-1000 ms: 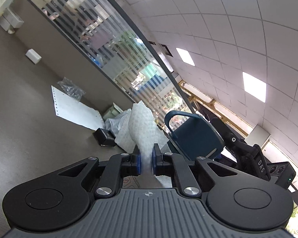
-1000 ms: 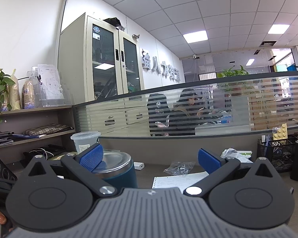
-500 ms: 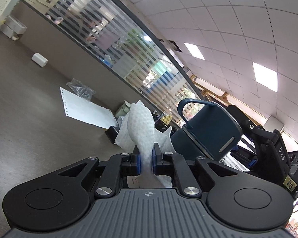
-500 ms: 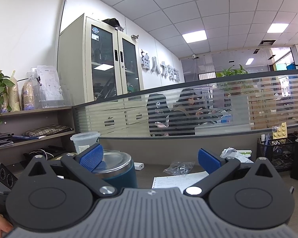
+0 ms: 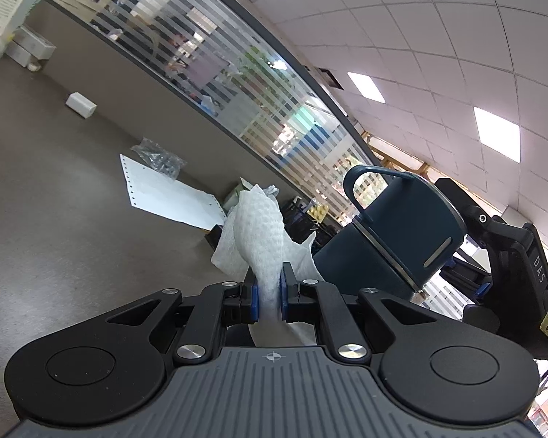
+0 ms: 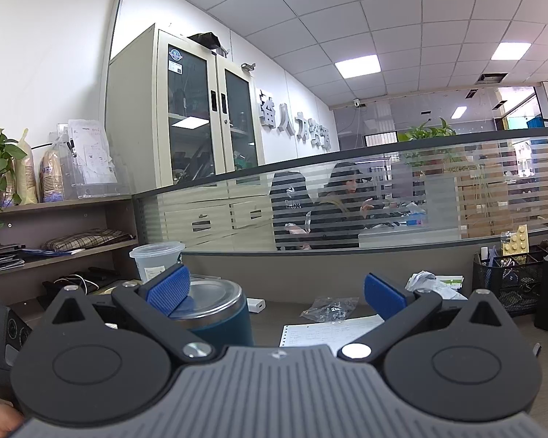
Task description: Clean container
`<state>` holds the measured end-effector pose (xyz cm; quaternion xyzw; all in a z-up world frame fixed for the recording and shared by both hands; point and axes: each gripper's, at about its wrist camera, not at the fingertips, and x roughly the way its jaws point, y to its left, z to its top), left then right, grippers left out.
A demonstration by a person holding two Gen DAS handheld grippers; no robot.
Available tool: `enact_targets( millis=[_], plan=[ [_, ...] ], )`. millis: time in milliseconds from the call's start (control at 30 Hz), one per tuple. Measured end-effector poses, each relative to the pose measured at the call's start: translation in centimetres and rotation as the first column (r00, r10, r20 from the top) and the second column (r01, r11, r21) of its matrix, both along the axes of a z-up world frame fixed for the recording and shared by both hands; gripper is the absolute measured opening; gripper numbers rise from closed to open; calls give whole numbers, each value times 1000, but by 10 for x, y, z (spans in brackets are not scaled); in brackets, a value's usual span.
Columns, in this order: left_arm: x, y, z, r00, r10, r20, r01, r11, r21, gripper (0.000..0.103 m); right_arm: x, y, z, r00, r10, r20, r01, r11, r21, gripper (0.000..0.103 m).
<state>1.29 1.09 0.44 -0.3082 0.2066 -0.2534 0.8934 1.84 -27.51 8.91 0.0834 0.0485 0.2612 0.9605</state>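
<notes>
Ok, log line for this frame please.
left gripper: shut on paper towel | right gripper: open, empty | blue container: lid on, beside towel | wipe not started

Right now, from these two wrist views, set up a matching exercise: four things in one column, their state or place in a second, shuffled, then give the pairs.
Things:
1. left gripper
2. right gripper
3. dark blue container
4. sheet of paper

States or places:
A. flat on the desk, a clear bag at its far edge
B. jaws wide apart, gripping nothing
C. shut on a white paper towel
D. standing at the right gripper's left finger, metal rim on top

Pairs: 1-C, 2-B, 3-D, 4-A
</notes>
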Motion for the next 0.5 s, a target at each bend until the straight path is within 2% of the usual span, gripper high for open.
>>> enact_targets(
  millis=[367, 500],
  plan=[
    [1, 2, -1, 1000, 2, -7, -2, 1000, -16, 13, 2, 0, 0, 1000, 1, 1, -1, 1000, -2, 103],
    [2, -3, 4, 1000, 19, -1, -19, 1000, 14, 13, 2, 0, 0, 1000, 0, 1, 0, 1000, -2, 103]
  ],
)
